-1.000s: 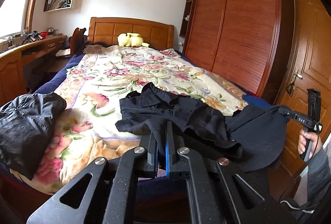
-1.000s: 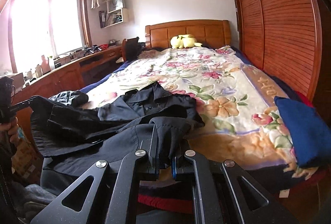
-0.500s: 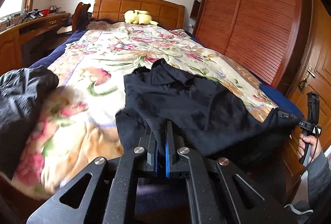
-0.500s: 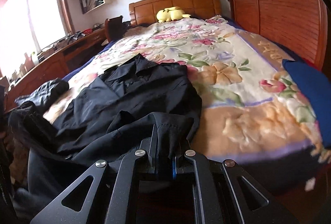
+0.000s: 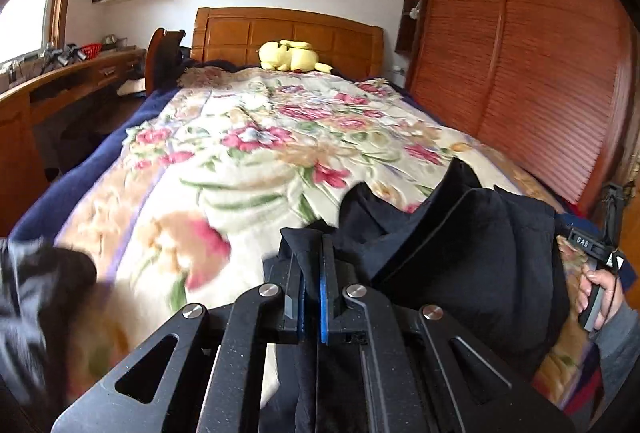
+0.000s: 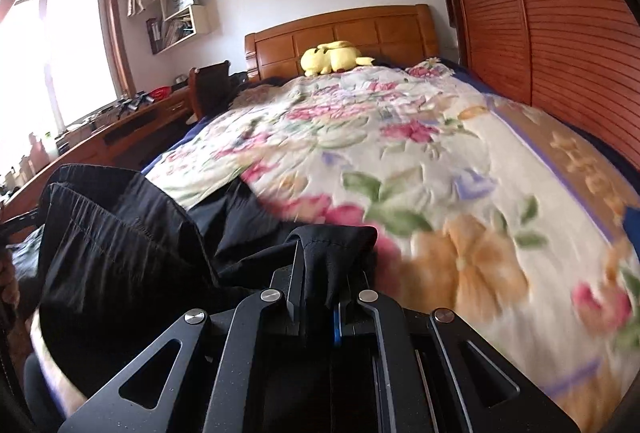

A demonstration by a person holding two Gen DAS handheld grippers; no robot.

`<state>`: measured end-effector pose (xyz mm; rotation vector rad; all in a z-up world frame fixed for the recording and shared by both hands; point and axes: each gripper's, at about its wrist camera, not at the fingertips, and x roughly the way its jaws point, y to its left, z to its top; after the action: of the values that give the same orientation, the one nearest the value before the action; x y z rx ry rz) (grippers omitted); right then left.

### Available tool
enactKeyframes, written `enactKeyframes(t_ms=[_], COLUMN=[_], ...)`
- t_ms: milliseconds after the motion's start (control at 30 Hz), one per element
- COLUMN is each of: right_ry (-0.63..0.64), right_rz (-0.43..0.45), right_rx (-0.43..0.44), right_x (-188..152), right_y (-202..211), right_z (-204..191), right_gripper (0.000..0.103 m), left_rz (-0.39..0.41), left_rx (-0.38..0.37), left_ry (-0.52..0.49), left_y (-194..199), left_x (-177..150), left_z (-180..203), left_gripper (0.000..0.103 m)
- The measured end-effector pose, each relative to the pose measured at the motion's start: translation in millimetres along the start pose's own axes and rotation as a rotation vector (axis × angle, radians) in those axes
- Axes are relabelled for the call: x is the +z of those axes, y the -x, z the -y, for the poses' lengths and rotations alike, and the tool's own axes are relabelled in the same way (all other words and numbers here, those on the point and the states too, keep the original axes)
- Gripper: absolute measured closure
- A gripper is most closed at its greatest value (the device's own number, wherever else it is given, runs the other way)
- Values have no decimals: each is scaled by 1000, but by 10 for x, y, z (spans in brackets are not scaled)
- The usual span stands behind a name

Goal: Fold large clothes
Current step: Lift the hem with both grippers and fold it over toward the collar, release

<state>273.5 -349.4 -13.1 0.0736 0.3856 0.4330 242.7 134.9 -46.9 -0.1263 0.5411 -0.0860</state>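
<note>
Left gripper (image 5: 311, 265) and right gripper (image 6: 320, 265) both clamped on black shirt (image 5: 472, 245), bunched at foot edge of bed (image 5: 248, 161). Light, limp fabric; grip hems or corners, keep taut.

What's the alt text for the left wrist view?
The left gripper, jaws shut on a black garment, holds it at the foot of a floral bedspread. A yellow plush toy sits by the wooden headboard.

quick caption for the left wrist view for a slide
Left gripper clamps the edge of a black shirt lifted above a floral bedspread.
</note>
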Motion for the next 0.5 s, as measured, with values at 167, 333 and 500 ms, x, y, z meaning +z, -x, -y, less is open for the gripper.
enactKeyframes(t_ms=[167,333,500], right_ry=[-15,14,-8], right_rz=[19,12,-66], right_rx=[-15,-45,-51], right_x=[198,247,38], right_y=[-759,-1400,-1917], right_z=[21,24,92], right_gripper=[95,95,94], left_rz=[-6,-10,-20], left_rx=[52,123,99], left_ry=[14,17,38], left_y=[-471,-943,-1245], left_x=[272,384,251], left_z=[-92,-146,-200], left_gripper=[98,98,98])
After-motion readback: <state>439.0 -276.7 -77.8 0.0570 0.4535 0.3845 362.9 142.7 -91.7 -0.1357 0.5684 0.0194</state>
